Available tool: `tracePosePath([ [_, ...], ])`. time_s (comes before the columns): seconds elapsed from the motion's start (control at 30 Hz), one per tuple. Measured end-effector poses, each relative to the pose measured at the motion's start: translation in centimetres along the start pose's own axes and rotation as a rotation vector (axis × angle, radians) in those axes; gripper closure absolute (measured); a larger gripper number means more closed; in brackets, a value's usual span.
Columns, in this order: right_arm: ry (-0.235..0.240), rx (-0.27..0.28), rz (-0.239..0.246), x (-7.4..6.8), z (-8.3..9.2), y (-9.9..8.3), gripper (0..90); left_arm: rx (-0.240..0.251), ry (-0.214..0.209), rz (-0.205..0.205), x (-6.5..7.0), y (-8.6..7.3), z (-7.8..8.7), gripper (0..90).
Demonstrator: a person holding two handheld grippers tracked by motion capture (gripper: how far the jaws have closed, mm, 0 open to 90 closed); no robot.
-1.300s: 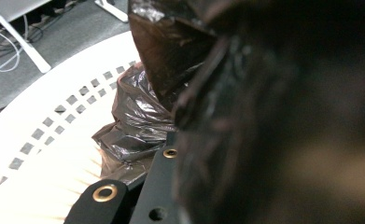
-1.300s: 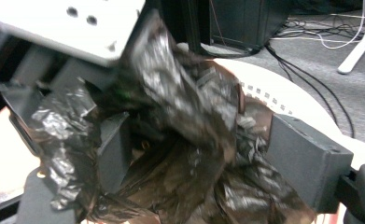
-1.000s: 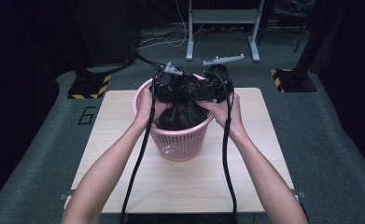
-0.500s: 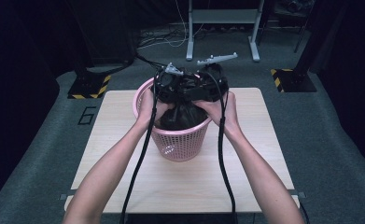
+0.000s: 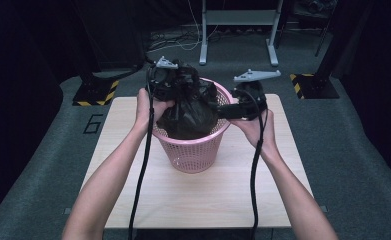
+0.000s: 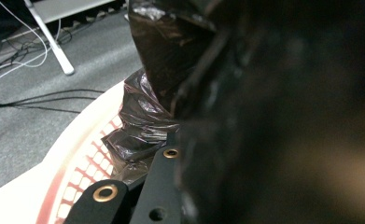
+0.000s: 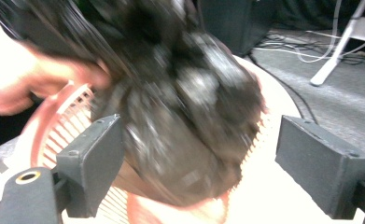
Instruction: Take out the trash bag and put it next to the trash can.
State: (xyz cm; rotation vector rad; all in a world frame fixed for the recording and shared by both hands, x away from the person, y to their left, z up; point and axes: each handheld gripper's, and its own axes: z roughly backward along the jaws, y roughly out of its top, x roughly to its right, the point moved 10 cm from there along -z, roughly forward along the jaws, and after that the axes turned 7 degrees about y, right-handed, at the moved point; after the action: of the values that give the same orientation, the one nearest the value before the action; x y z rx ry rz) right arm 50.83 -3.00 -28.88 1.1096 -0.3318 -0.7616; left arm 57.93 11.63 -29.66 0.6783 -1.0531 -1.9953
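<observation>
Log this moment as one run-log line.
left gripper: shut on black bag | right gripper: open, beside bag | bag partly in pink basket

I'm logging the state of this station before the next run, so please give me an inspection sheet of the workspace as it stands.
Surface: light wooden table, bare around the basket.
Job's things: pink basket mid-table; black plastic bag bunched up, rising out of it.
Clutter: nothing seen.
Grippers: left gripper pressed into the bag's top, apparently shut on it; right gripper open, bag between its fingers, not clamped.
Cables: one black cable trails from each gripper toward the near edge.
Surroundings: grey floor, white stand legs, loose white wires, striped black-yellow bases.
</observation>
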Motion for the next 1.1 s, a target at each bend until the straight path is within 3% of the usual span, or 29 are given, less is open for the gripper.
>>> tracePosePath([
  [0.1,-0.035,0.002,-0.003,1.4,0.8,-1.6,14.1,0.033,0.008,0.024,-0.8,0.5,0.9,87.4],
  [0.3,-0.094,-0.009,-0.056,4.9,1.5,-5.8,13.1,0.085,0.030,0.052,-2.5,1.2,2.7,87.5],
  [0.5,-0.159,-0.047,-0.098,7.9,1.0,-10.7,12.1,0.147,0.054,0.099,-4.3,1.5,4.3,87.5],
  [0.63,-0.192,-0.084,-0.120,9.4,-0.2,-14.7,12.2,0.186,0.072,0.128,-5.4,1.7,5.4,87.5],
  [0.8,-0.206,-0.122,-0.182,10.8,-1.8,-19.0,11.6,0.215,0.102,0.157,-7.0,1.3,6.5,87.6],
  [1.1,-0.240,-0.164,-0.234,12.5,-3.3,-23.7,12.2,0.268,0.172,0.237,-10.8,0.0,8.8,87.7],
])
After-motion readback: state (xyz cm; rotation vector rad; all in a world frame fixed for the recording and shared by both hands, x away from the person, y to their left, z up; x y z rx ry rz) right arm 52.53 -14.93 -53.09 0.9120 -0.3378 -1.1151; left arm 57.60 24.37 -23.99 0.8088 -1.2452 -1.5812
